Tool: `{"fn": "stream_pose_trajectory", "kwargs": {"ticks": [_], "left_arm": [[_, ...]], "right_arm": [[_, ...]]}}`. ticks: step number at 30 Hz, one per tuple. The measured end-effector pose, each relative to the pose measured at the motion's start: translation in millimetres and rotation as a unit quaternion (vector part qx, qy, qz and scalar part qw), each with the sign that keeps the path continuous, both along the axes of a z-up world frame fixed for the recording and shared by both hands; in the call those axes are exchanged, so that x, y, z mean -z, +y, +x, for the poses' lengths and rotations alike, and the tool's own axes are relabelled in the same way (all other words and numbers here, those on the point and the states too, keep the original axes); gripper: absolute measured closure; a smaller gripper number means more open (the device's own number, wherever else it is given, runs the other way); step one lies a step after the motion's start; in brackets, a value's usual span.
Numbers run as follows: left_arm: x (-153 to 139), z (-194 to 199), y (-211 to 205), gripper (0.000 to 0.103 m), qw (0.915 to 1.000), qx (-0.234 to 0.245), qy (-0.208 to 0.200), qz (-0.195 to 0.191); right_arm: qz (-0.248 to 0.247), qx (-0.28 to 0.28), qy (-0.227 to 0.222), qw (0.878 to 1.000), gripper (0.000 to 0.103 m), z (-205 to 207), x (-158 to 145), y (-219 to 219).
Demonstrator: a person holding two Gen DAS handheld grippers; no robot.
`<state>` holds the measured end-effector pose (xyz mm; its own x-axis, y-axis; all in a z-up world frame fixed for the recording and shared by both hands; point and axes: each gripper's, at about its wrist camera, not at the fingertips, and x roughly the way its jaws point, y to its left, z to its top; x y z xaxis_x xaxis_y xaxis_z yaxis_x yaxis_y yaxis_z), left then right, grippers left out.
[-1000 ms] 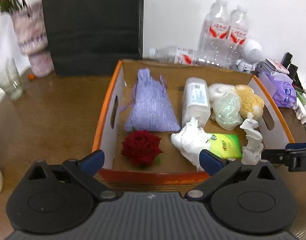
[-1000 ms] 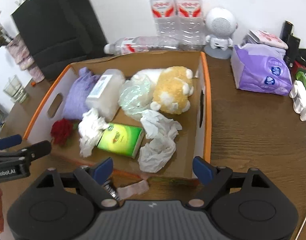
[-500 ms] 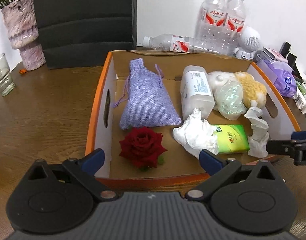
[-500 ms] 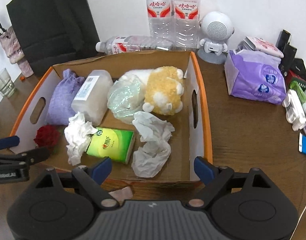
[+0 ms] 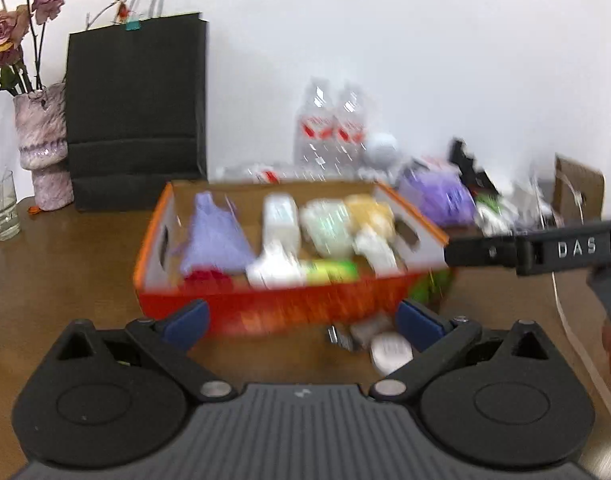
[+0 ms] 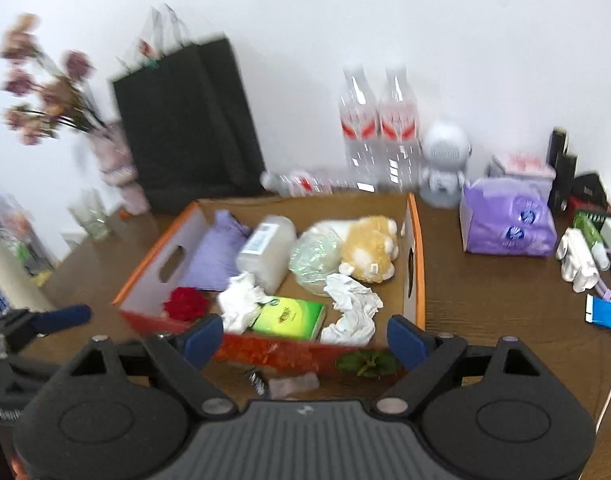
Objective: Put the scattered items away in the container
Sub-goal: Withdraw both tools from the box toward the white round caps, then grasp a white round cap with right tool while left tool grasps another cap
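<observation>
Both claws, left (image 5: 301,320) and right (image 6: 301,334), apart, empty. Loose bits on table at box's (image 6: 419,280) 6 o'clock: wrapper (image 6: 293,384) light, crinkly, pinch mid; leaf (image 6: 367,363) soft, fragile, take by edge.

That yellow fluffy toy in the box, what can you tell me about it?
The plush toy looks like a small soft animal in golden-yellow fur with white patches and paws. It lies on its side in the far right corner of the cardboard box, close to the right wall. A crinkled clear plastic bag presses against its left side, and a crumpled white tissue lies just in front. No gripper touches it.
</observation>
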<state>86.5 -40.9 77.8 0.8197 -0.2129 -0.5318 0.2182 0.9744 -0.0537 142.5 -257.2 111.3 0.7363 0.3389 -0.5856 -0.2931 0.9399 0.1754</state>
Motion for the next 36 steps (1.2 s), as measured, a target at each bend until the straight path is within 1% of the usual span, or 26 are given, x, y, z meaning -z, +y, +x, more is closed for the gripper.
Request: {"fn": "stream_pose_trajectory", "kwargs": {"ticks": [1, 2, 3, 4, 5, 6, 8, 11, 12, 14, 15, 17, 18, 19, 20, 22, 24, 26, 27, 31, 33, 36], "left_arm": [[11.9, -6.1, -5.0, 0.007, 1.0, 0.001, 0.001, 0.008], [23.7, -9.1, -10.5, 0.009, 0.9999, -0.001, 0.005, 0.014], [32.8, -9.2, -15.8, 0.014, 0.9998, -0.002, 0.011, 0.019], [40.3, -6.8, -22.4, 0.024, 0.9997, -0.003, 0.018, 0.019], [45.6, -3.7, -28.9, 0.03, 0.9996, -0.002, 0.023, 0.015], [49.2, -0.3, -34.5, 0.037, 0.9996, 0.007, 0.023, 0.011], [54.1, 5.7, -48.6, 0.037, 0.9994, 0.03, 0.014, 0.01], [63.3, 12.8, -64.8, 0.036, 0.9987, 0.05, 0.0, 0.012], [67.4, 15.8, -69.2, 0.035, 0.9984, 0.056, 0.003, 0.01], [74.3, 21.2, -72.2, 0.035, 0.9987, 0.05, 0.012, 0.009], [77.5, 24.4, -72.7, 0.036, 0.9988, 0.045, 0.018, 0.01], [79.9, 27.7, -71.3, 0.038, 0.9984, 0.045, 0.034, 0.004], [80.8, 28.9, -70.9, 0.039, 0.9983, 0.047, 0.036, 0.0], [81.3, 30.3, -71.2, 0.041, 0.9981, 0.048, 0.038, -0.002], [81.8, 31.9, -72.0, 0.043, 0.9979, 0.05, 0.042, -0.003], [82.4, 34.7, -75.2, 0.048, 0.9978, 0.051, 0.043, -0.004], [82.7, 37.1, -78.3, 0.05, 0.9979, 0.049, 0.042, -0.002], [82.7, 36.3, -82.1, 0.061, 0.9983, 0.041, 0.04, 0.005], [82.7, 34.9, -84.3, 0.065, 0.9984, 0.039, 0.038, 0.009], [82.6, 32.6, -88.7, 0.065, 0.9985, 0.041, 0.037, 0.008], [82.3, 28.0, -87.3, 0.066, 0.9989, 0.031, 0.034, 0.011], [80.4, 5.5, -79.1, 0.066, 0.9994, 0.014, 0.024, 0.02]], "right_arm": [[-0.008, -0.005, -0.014, 1.0, 0.015, -11.4, 10.7, -2.0], [-0.022, -0.008, -0.023, 0.999, 0.015, -19.0, 21.6, -2.4], [-0.037, -0.01, -0.027, 0.999, 0.018, -22.4, 32.0, -2.4], [-0.051, -0.011, -0.03, 0.998, 0.026, -24.4, 44.1, -3.3], [-0.06, -0.01, -0.031, 0.998, 0.03, -25.3, 54.2, -4.8], [-0.068, -0.005, -0.027, 0.997, 0.038, -23.0, 63.9, -8.0], [-0.071, 0.007, -0.021, 0.997, 0.04, -16.6, 78.8, -16.0], [-0.064, 0.009, -0.022, 0.998, 0.04, -12.8, 92.1, -24.3], [-0.065, 0.006, -0.023, 0.998, 0.04, -11.7, 95.6, -24.2], [-0.071, 0.005, -0.028, 0.997, 0.045, -11.3, 102.1, -20.9], [-0.074, 0.007, -0.03, 0.997, 0.049, -9.6, 104.8, -20.5], [-0.073, 0.007, -0.029, 0.997, 0.051, -6.6, 110.0, -20.5], [-0.072, 0.004, -0.028, 0.997, 0.053, -5.6, 112.3, -20.4], [-0.072, 0.001, -0.024, 0.997, 0.059, -4.5, 113.6, -19.7], [-0.072, -0.003, -0.023, 0.997, 0.062, -4.8, 113.5, -19.3], [-0.072, -0.009, -0.027, 0.997, 0.073, -6.8, 113.0, -18.2], [-0.063, -0.012, -0.021, 0.998, 0.074, -5.0, 113.8, -20.7], [-0.044, -0.015, -0.014, 0.999, 0.073, -2.8, 114.4, -26.1], [-0.037, -0.016, -0.012, 0.999, 0.074, -2.3, 114.5, -28.2], [-0.032, -0.014, -0.012, 0.999, 0.075, -3.4, 114.5, -29.2], [-0.022, -0.013, -0.009, 1.0, 0.075, -4.1, 114.7, -31.2], [-0.011, -0.011, -0.007, 1.0, 0.075, -4.8, 114.9, -34.1]]}}
